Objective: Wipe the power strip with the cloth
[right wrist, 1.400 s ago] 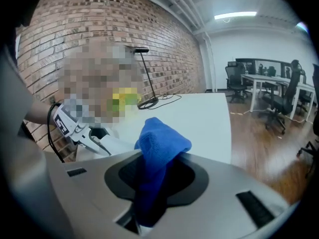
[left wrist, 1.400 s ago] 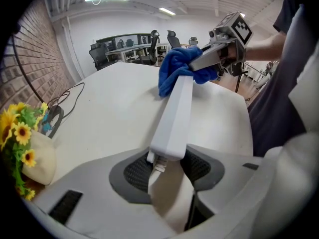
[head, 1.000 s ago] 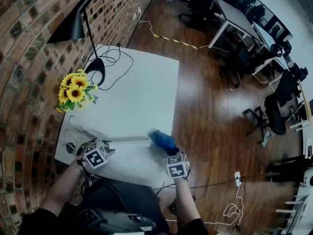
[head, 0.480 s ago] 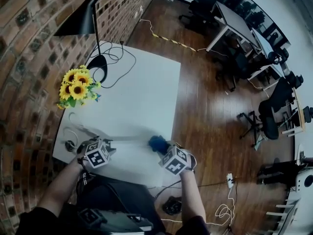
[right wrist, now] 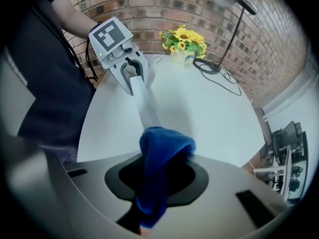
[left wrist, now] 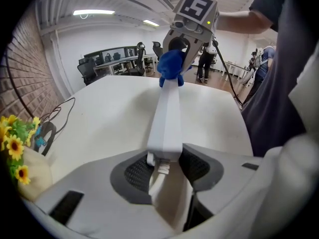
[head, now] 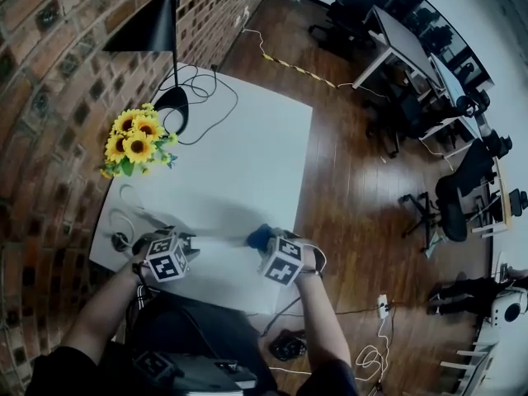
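Standing here, I can't make out a single word, brand name or number anywhere. The only printed marks are black-and-white square patterns on the cube point(right wrist: 110, 36) atop the left gripper point(right wrist: 133, 78) and its twin on the right gripper point(left wrist: 175, 59); neither carries letters.

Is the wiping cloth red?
No, the cloth pinched in the right gripper is bright blue.
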The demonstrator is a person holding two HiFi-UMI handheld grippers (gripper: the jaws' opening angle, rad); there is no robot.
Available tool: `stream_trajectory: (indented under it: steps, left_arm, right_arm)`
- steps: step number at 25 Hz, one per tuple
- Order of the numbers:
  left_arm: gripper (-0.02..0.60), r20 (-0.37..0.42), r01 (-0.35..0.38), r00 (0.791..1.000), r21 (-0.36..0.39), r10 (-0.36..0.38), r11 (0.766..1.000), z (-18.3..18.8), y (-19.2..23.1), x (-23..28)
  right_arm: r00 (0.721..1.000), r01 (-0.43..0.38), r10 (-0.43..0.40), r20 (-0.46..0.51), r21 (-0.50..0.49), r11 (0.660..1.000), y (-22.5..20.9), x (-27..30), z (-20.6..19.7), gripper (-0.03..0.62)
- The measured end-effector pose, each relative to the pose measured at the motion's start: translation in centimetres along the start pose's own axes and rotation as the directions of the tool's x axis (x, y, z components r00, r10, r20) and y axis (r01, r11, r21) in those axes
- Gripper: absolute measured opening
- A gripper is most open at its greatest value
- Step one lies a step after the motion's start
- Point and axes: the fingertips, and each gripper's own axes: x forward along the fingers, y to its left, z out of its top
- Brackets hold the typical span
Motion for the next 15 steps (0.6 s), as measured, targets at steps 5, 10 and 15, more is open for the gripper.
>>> stream_trajectory:
  steps: [5,10,15]
  left_arm:
    - [0.172,-0.004,0.019,1.0,0.03,-0.019,0.999,0.2,-0.1,0.1]
    - [0.172,0.008,0.016,1.0,0.03,-0.016,0.999,0.1,-0.1,0.1]
    - [0.172,0.009,0.019,1.0,0.023,-0.019,1.0,0.1,-0.2,0.1]
  right_arm:
    - [0.999,0.038,-0.038,0.007,0.034,0.999,-0.2,0.2,1.6,0.089]
    - [1.0,0.028,-0.028,0.005,0.015,1.0,0.1,0.7,2.4,0.09]
    - [0.998,0.025,-0.027,0.053,0.036,0.999,0.7,1.0,3.7,0.089]
